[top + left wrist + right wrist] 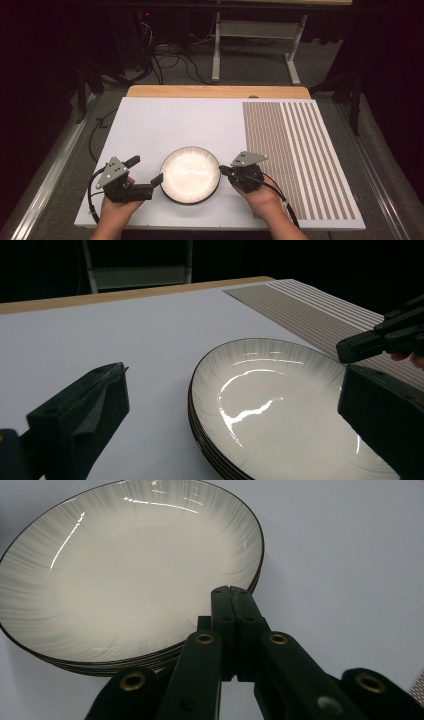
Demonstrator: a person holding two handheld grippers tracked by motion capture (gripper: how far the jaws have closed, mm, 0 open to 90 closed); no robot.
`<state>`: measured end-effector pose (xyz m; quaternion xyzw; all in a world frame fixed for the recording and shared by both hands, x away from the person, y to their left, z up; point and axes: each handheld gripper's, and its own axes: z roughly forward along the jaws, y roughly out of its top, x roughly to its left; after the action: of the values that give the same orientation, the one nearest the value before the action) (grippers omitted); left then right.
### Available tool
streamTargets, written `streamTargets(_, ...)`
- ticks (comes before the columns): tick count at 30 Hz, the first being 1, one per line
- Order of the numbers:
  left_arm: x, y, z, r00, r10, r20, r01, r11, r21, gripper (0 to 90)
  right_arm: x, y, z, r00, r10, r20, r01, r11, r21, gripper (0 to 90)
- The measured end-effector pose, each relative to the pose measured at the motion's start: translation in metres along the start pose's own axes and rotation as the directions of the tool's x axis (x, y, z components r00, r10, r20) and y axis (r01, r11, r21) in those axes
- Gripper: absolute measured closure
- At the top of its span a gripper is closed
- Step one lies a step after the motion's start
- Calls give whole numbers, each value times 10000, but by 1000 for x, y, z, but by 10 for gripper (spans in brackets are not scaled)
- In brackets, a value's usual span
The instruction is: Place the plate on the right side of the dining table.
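Centrally, near the front edge of the white counter [165,120], sits a stack of plates [190,175] with pale ribbed bowls and thin dark rims, a striped mat [300,155] lying to its right. At the stack's left rim the left tongs [148,174] stand spread wide, one jaw over the bare counter and the other just above the top plate. At the right rim the right tongs [223,170] are pressed together with nothing between them, tips touching or just beside the edge.
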<state>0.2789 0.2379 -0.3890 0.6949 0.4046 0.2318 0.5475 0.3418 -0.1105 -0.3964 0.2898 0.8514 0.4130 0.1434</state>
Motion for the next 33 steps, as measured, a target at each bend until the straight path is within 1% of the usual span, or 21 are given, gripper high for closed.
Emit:
streamTargets(19, 0, 1, 0, 10000, 20, 11, -20, 10000, -51, 5, 2, 0, 1, 9999, -73, -85, 74, 9999, 107, 900)
streamTargets(20, 0, 0, -2, 10000, -37, -63, 37, 10000, 53, 5, 3, 0, 2, 9999, -42, -94, 43, 9999, 151, 900)
streamTargets(22, 0, 0, -1, 10000, -39, -59, 40, 10000, 58, 5, 3, 0, 2, 9999, -121, -92, 123, 9998, 142, 900)
streamTargets(33, 0, 1, -2, 10000, -60, -59, 60, 10000, 35, 5, 4, 0, 2, 9998, -117, -136, 119, 9998, 168, 900)
